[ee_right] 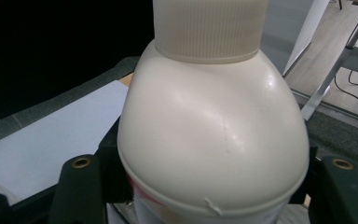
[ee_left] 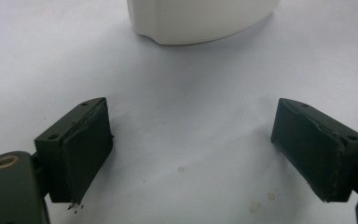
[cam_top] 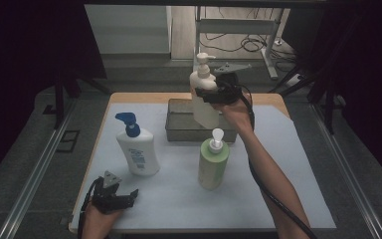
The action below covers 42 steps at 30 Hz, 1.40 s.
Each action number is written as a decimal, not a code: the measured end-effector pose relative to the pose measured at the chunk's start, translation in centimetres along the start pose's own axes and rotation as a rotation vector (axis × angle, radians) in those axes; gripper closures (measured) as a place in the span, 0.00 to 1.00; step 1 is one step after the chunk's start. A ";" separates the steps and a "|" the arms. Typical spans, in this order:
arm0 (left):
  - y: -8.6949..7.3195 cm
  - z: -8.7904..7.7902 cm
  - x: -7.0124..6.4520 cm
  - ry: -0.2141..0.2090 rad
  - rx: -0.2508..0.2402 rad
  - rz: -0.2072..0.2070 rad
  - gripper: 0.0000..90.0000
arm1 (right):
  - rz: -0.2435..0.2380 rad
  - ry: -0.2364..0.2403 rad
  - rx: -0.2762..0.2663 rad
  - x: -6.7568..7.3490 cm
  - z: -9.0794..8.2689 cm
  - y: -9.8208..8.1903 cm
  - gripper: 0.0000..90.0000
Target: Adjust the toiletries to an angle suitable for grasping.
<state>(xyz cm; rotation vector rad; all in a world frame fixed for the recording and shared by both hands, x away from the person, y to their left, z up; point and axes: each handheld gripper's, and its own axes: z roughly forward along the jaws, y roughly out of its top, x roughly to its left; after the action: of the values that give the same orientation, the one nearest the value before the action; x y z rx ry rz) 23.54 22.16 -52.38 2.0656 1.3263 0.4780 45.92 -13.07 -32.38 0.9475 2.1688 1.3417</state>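
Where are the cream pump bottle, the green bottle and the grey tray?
cream pump bottle (cam_top: 205, 102), high view, on its body
green bottle (cam_top: 213, 167), high view, on its body
grey tray (cam_top: 179, 128), high view, on its front wall

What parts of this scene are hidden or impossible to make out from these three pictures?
- Cream pump bottle in the right gripper view: pump head cut off by the top edge; the label hidden behind the right hand-held gripper clamping it.
- Grey tray in the high view: its inside too dim to read.
- White bottle in the left gripper view: all but its base cut off by the top edge.
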 end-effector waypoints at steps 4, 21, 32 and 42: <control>0.0 0.0 0.0 -0.001 0.000 0.000 0.13 | -0.006 -0.002 0.002 0.0 0.7 -0.1 0.41; 0.0 0.0 0.0 -0.002 0.001 0.000 0.13 | -0.020 -0.004 0.007 0.1 3.7 -0.4 0.41; 0.0 0.0 0.0 -0.002 0.001 0.000 0.13 | -0.039 0.002 0.020 0.2 5.5 -1.2 0.41; 0.0 0.0 0.0 -0.001 0.001 0.000 0.13 | -0.021 0.016 0.039 0.2 6.4 -2.6 0.41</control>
<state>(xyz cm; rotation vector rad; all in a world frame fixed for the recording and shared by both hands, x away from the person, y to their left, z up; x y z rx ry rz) 23.55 22.17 -52.37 2.0665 1.3260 0.4762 49.12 -9.85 -37.60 0.9297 2.2183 1.3056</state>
